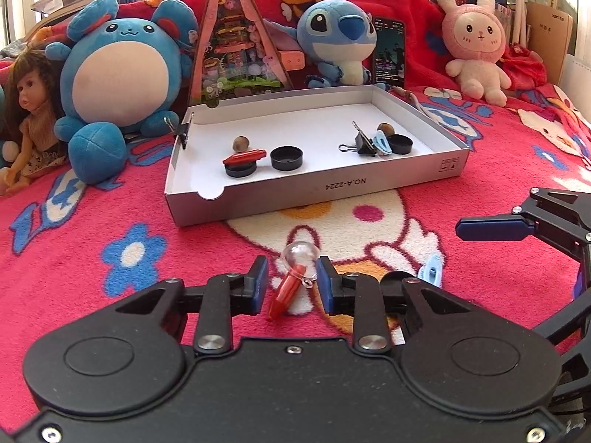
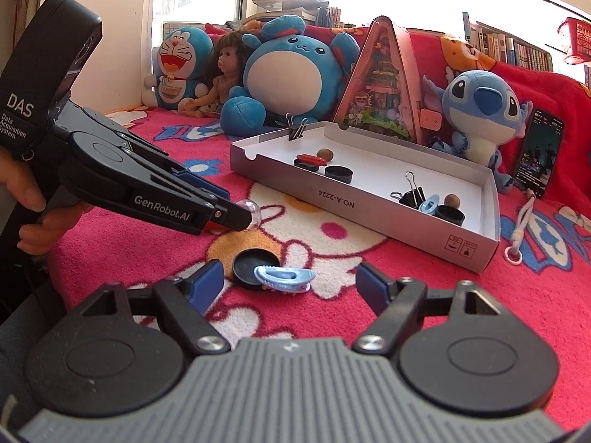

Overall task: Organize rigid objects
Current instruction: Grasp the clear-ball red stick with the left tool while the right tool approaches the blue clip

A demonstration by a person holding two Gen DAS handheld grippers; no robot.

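Note:
A red charm with a clear bulb [image 1: 291, 280] lies on the pink blanket between the blue pads of my left gripper [image 1: 291, 280]. The jaws stand narrow around it, and a strip of blanket shows beside the left pad. In the right wrist view the bulb [image 2: 252, 212] pokes out past the left gripper's tips [image 2: 240, 217]. My right gripper [image 2: 290, 273] hangs open over a light-blue hair clip [image 2: 284, 277] that leans on a black cap [image 2: 251, 264]. The white box tray [image 1: 314, 188] beyond holds several caps, binder clips, brown balls, a red piece and another blue clip.
Plush toys, a doll [image 1: 26, 110] and a pink triangular box [image 1: 236, 44] line the back behind the tray. A phone [image 2: 539, 155] leans at the right, with a white lanyard [image 2: 521, 225] lying before it. A person's hand [image 2: 29, 192] holds the left gripper.

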